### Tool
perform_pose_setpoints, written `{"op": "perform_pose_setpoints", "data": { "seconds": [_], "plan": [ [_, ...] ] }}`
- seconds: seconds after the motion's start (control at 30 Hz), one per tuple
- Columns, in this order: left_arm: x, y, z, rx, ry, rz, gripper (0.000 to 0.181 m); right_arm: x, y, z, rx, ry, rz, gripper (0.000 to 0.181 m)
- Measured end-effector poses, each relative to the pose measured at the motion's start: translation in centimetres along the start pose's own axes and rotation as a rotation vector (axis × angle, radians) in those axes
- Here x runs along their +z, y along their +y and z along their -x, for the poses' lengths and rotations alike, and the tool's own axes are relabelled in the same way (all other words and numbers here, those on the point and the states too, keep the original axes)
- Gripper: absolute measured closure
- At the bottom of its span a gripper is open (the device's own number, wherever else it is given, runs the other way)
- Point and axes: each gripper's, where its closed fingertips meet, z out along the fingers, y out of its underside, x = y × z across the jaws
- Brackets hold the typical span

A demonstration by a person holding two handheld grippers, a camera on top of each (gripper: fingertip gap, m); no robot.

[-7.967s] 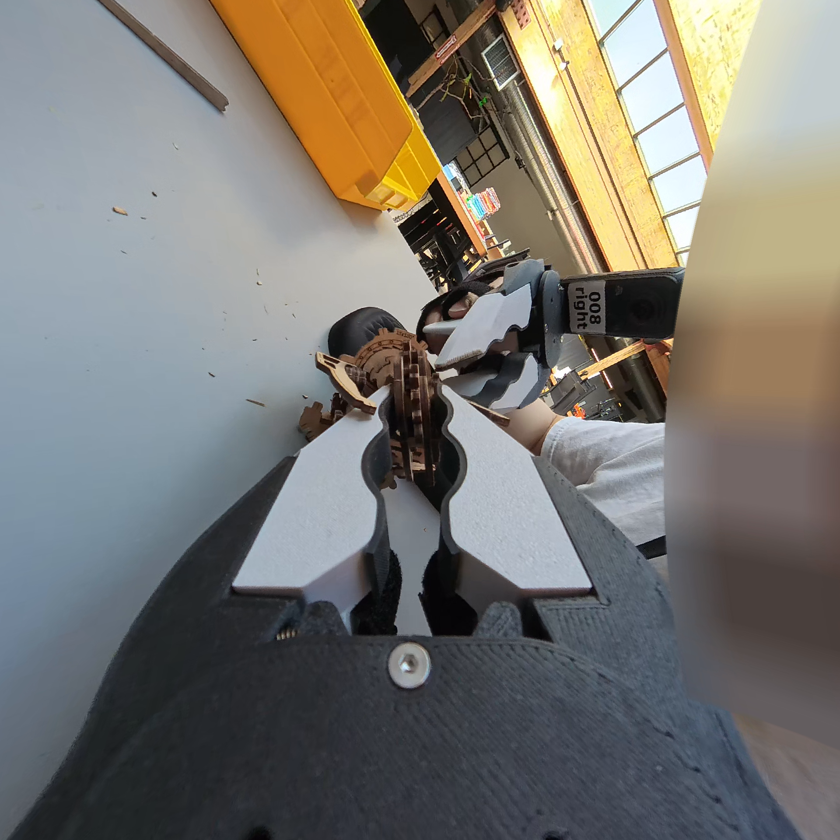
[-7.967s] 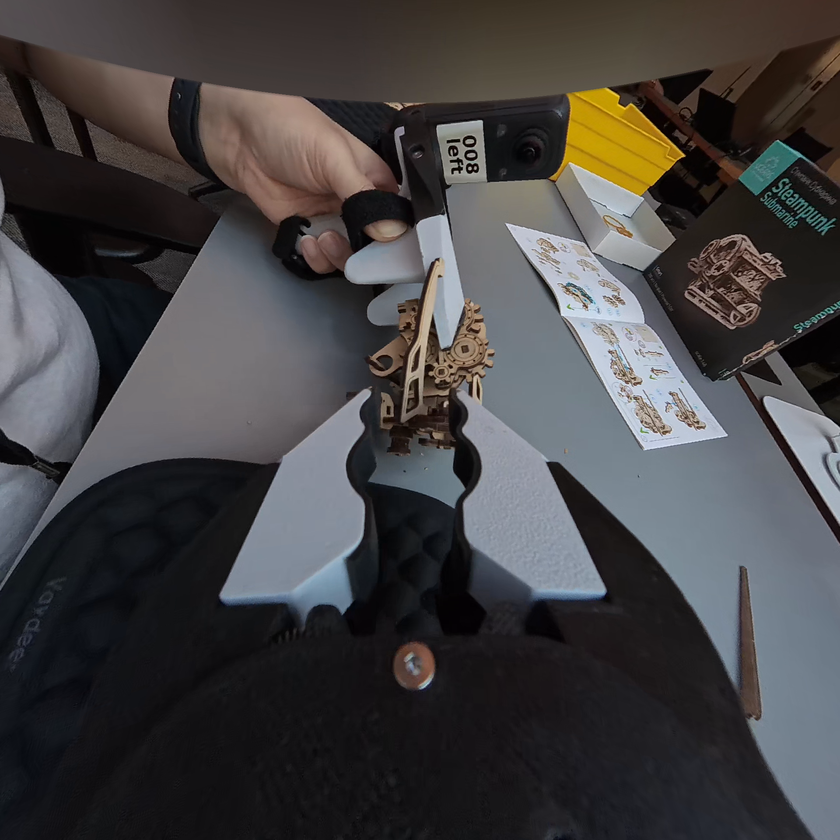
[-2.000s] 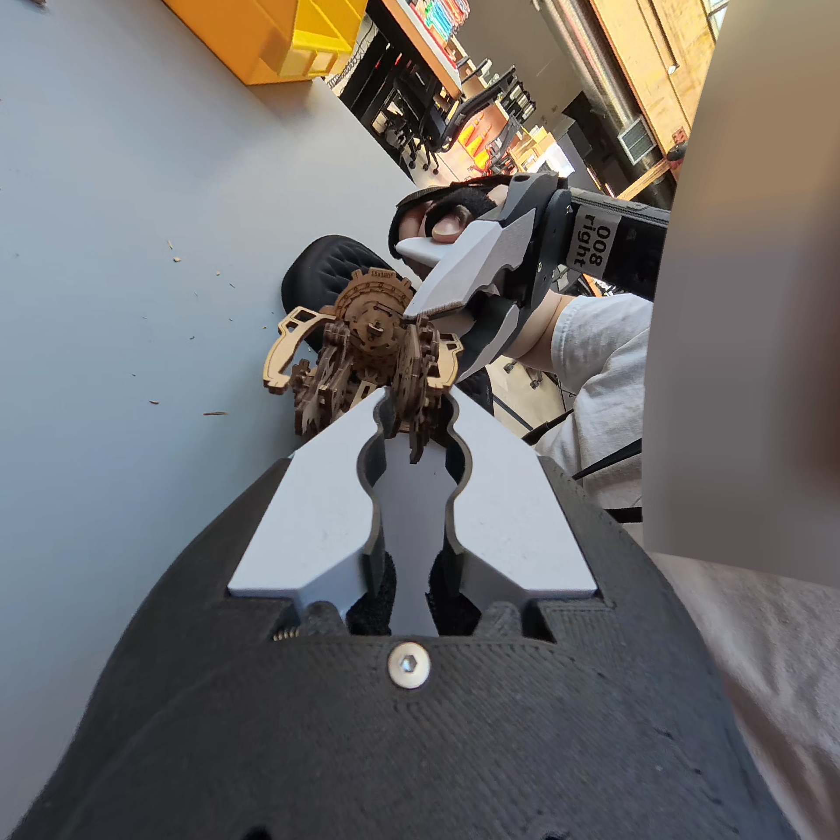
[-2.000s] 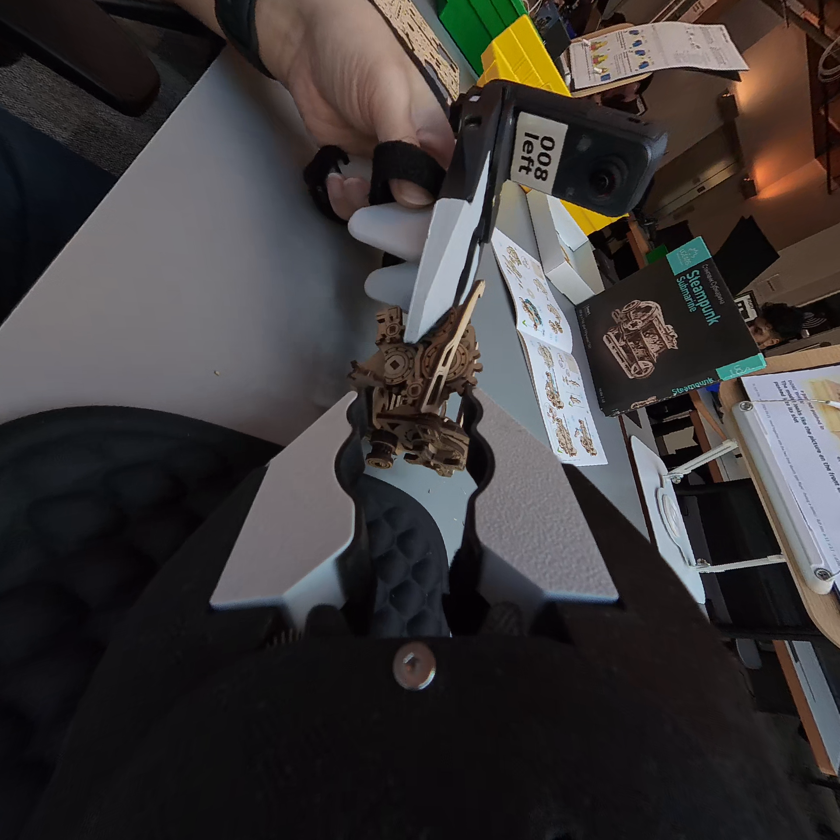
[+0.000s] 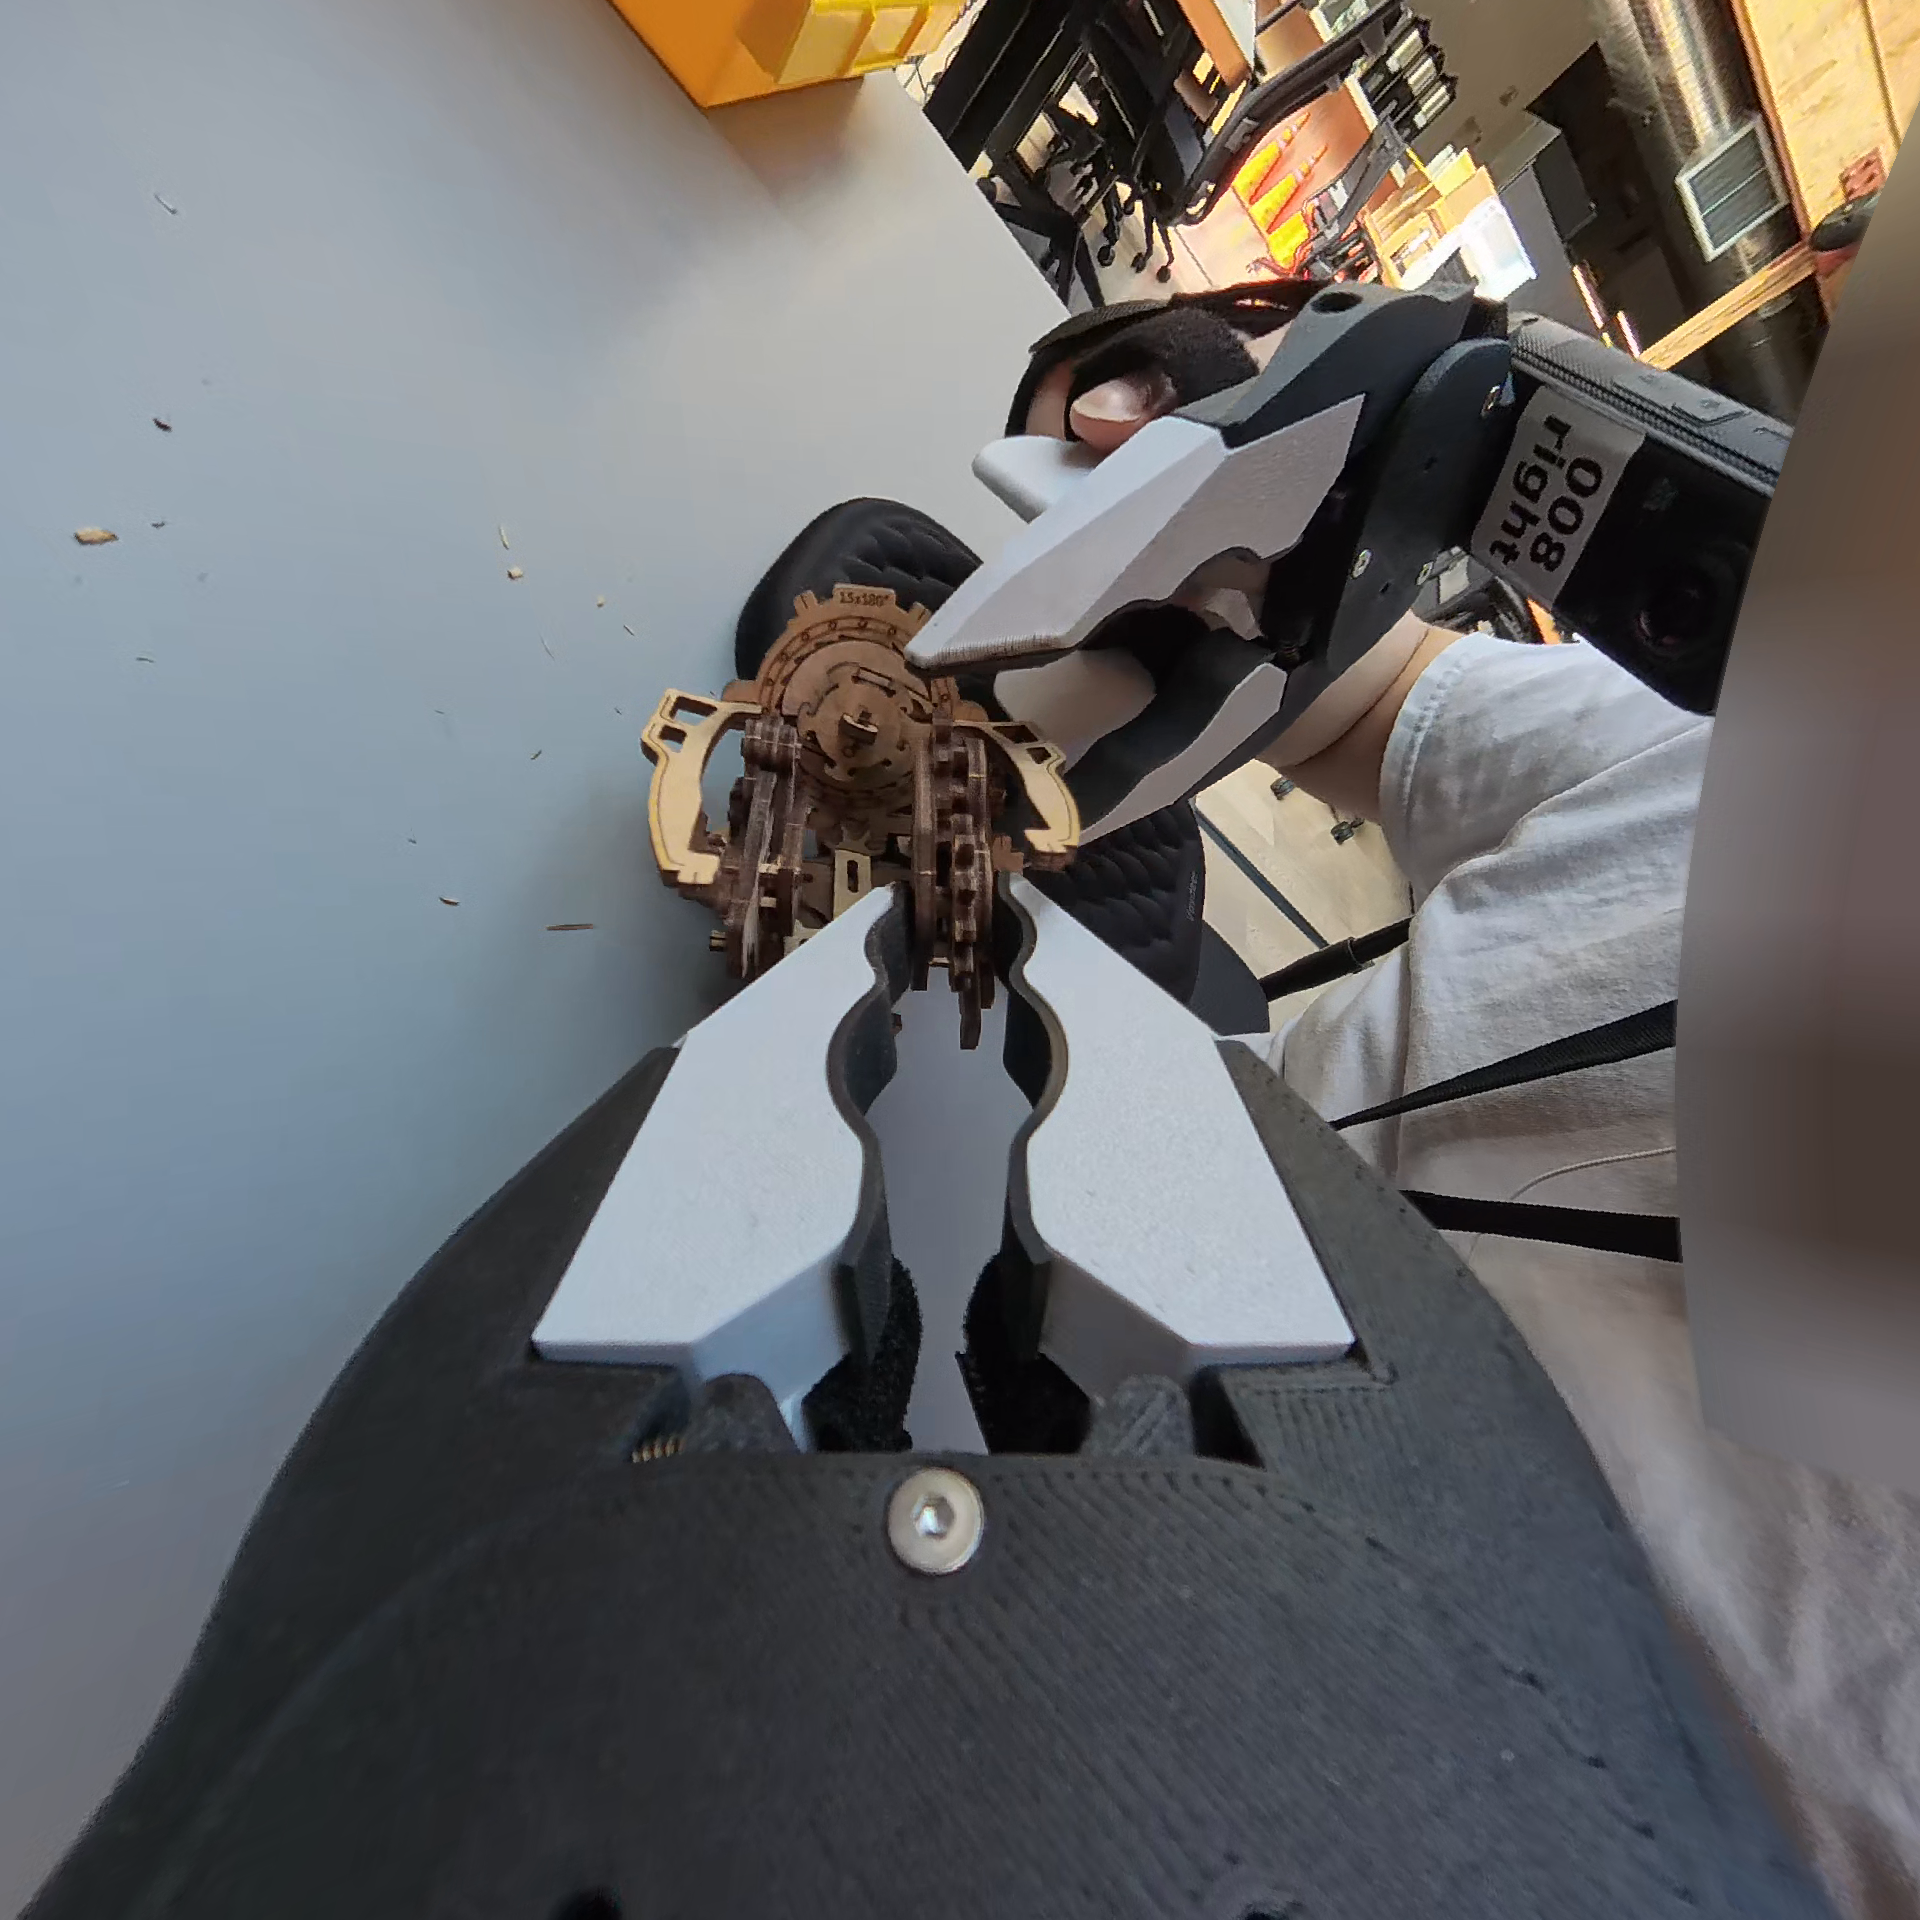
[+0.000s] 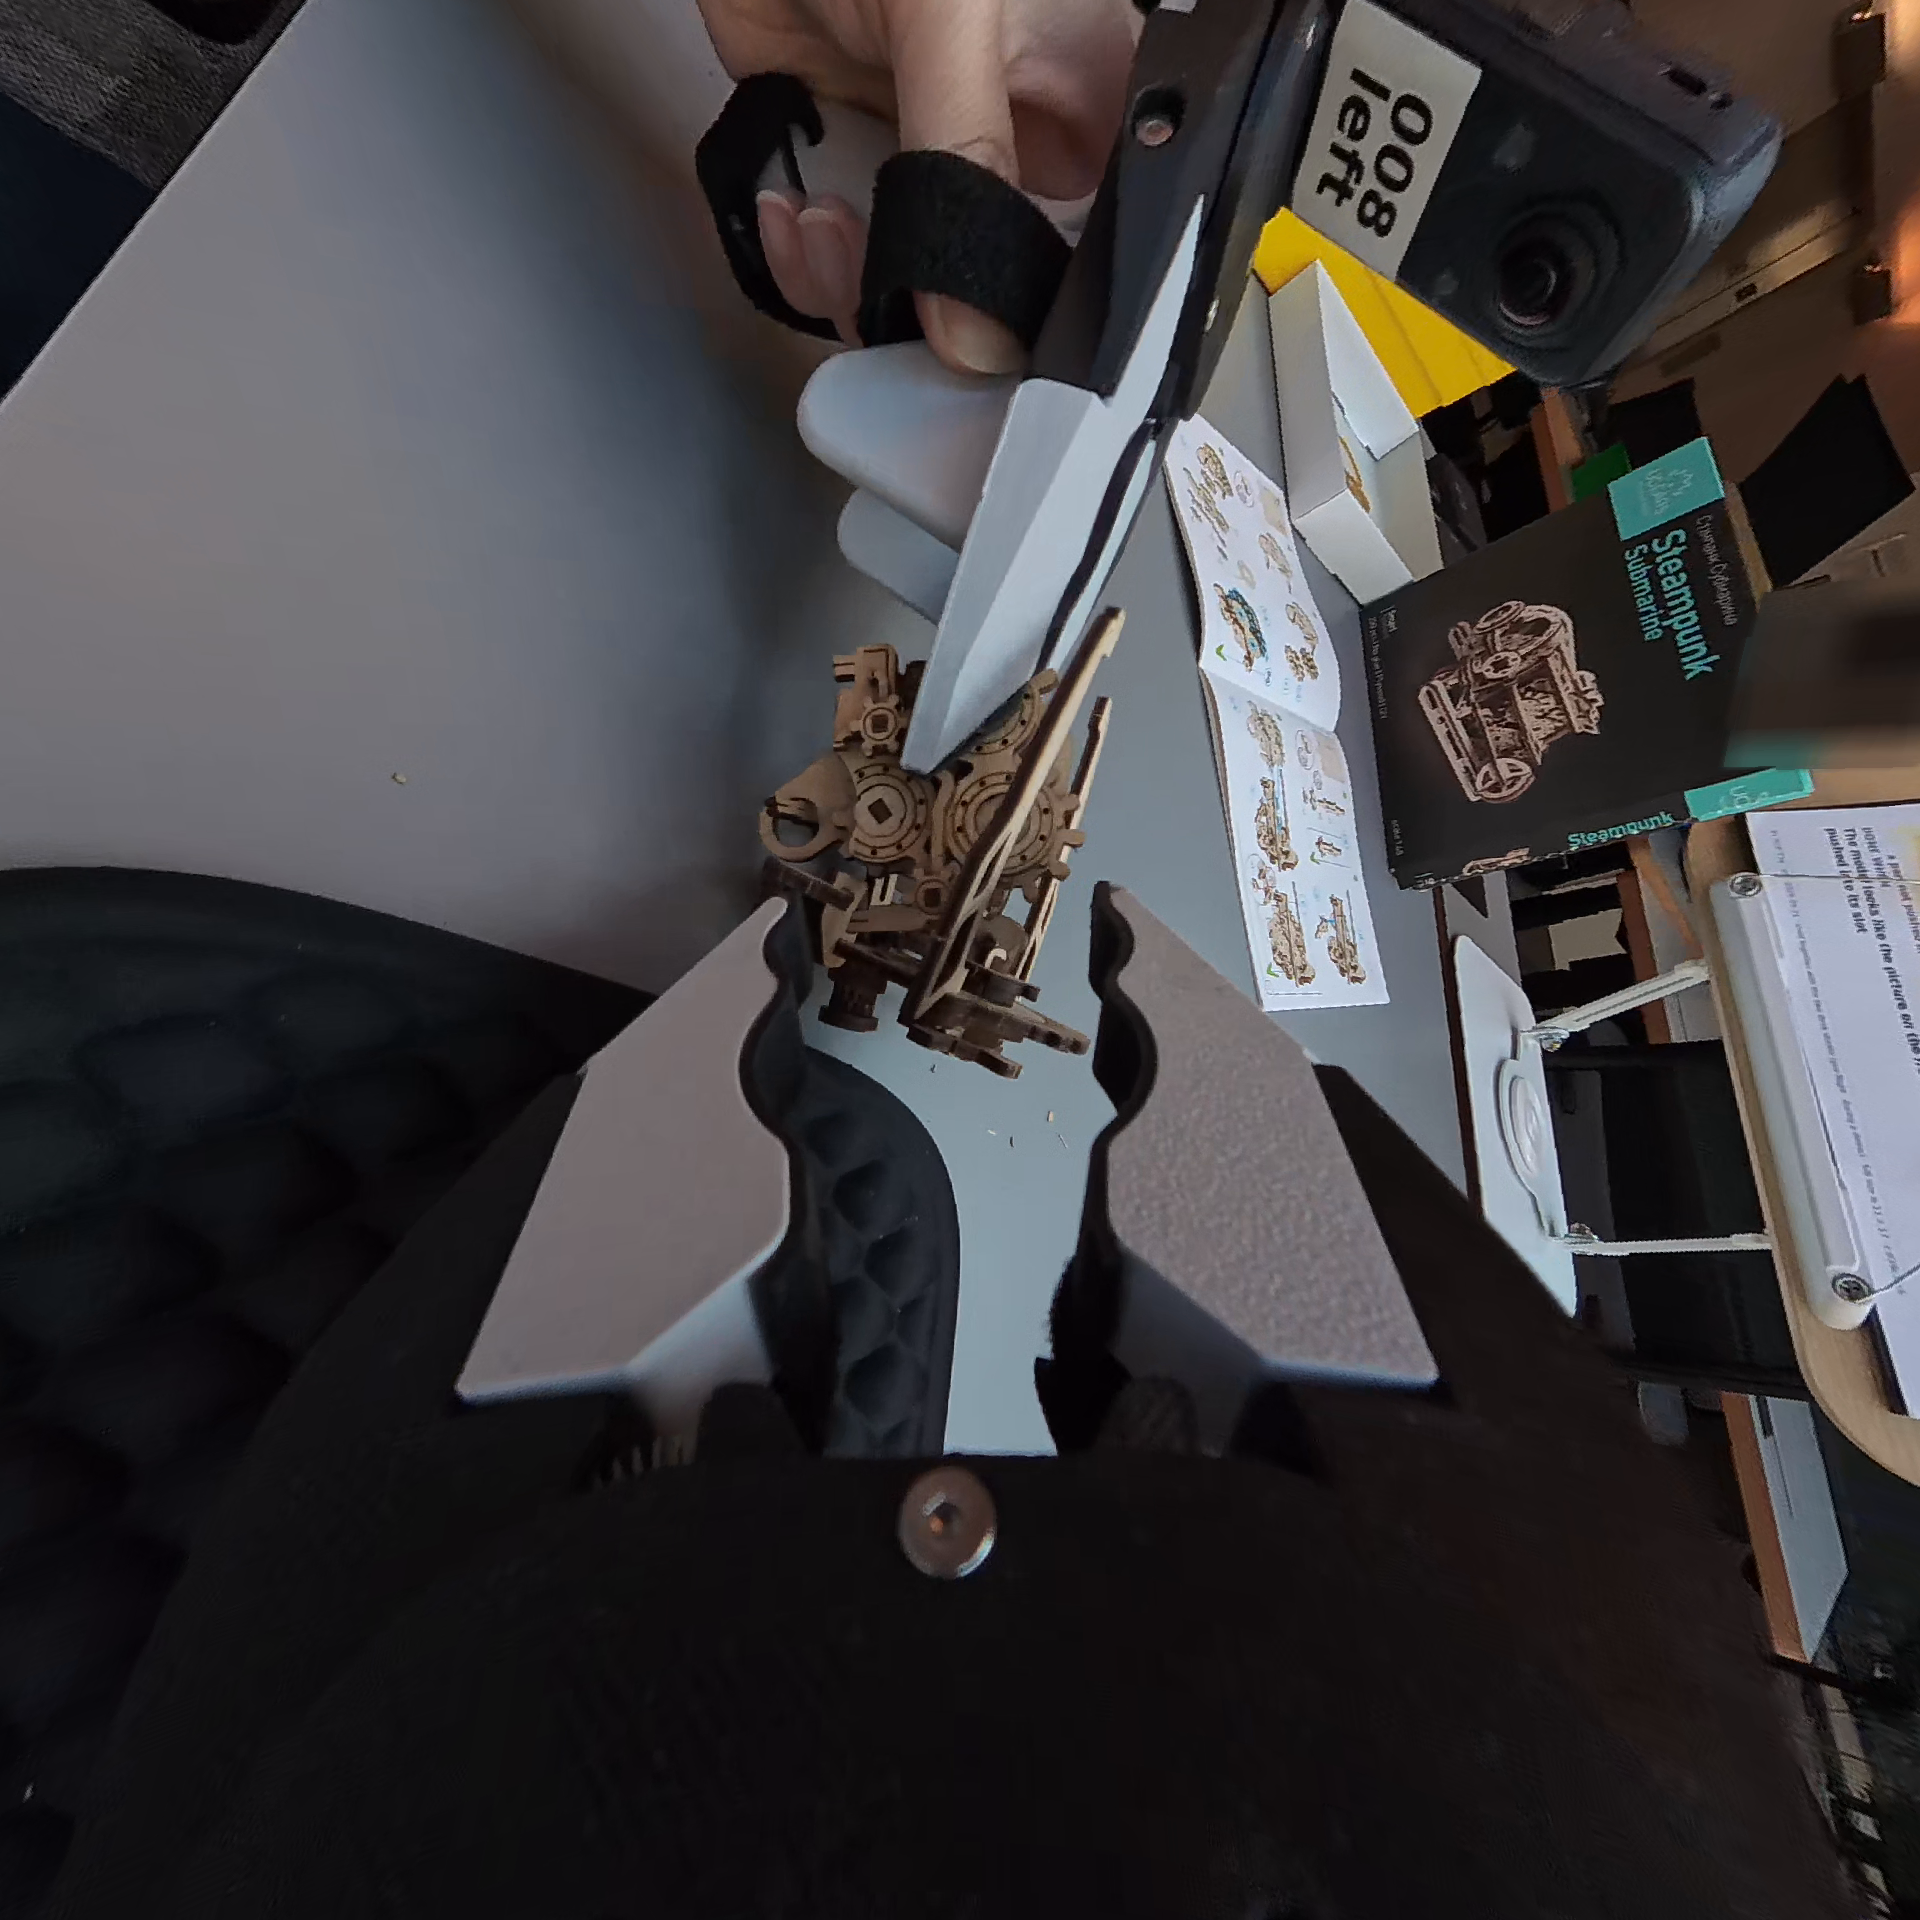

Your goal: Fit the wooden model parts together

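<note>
A brown wooden gear model (image 5: 831,769) hangs just above the grey table (image 5: 312,520). My left gripper (image 5: 948,904) is shut on a pack of gears at the model's near end. In the right wrist view the model (image 6: 935,831) has a pale thin strip (image 6: 1039,769) slanting across it, and the left gripper (image 6: 966,738) pinches it from above. My right gripper (image 6: 940,904) is open, its jaws on either side of the model's lower end with a small gap showing. It also shows in the left wrist view (image 5: 992,743), with the jaws spread around the model's far side.
An open instruction booklet (image 6: 1278,748), a black kit box (image 6: 1558,675) and a small white box (image 6: 1351,416) lie to the right. A yellow bin (image 5: 790,42) stands at the back. A black padded cushion (image 6: 208,1039) is near me, and a paper stand (image 6: 1818,1039) is at the right edge. Less than 4 cm separates the two grippers' tips.
The right gripper's jaws have spread apart from the model since two seconds ago. The left gripper has kept hold of the model and turned it slightly.
</note>
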Motion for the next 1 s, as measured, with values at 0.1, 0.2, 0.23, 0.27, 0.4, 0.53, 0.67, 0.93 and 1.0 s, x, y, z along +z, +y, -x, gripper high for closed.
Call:
{"op": "perform_pose_setpoints", "data": {
  "seconds": [0.1,0.2,0.23,0.27,0.4,0.53,0.67,0.93,1.0],
  "plan": [
    [0.03,-0.07,-0.02,0.023,-0.019,0.017,0.168,0.04,-0.08,0.11,-0.002,-0.013,-0.013,0.131],
    [0.09,-0.01,-0.01,0.031,-0.028,0.036,0.168,0.18,-0.12,0.33,-0.023,-0.019,-0.005,0.132],
    [0.09,0.00,-0.03,0.031,-0.029,0.042,0.168,0.20,-0.16,0.34,-0.024,-0.022,-0.005,0.132],
    [0.09,0.00,-0.04,0.033,-0.033,0.047,0.168,0.22,-0.19,0.36,-0.023,-0.025,-0.006,0.132],
    [0.11,0.11,-0.15,0.076,-0.063,0.080,0.168,0.37,-0.36,0.41,-0.021,-0.029,-0.006,0.131],
    [0.11,0.27,-0.27,0.124,-0.084,0.110,0.168,0.46,-0.46,0.44,-0.013,-0.035,-0.009,0.130],
    [0.08,0.38,-0.30,0.132,-0.075,0.127,0.168,0.51,-0.55,0.49,-0.027,-0.034,-0.007,0.130],
    [0.23,0.61,-0.46,0.172,-0.063,0.156,0.168,0.56,-0.52,0.82,-0.021,-0.058,-0.028,0.128],
    [0.22,0.64,-0.46,0.167,-0.050,0.161,0.168,0.60,-0.53,0.89,-0.011,-0.064,-0.037,0.128]
  ]
}}
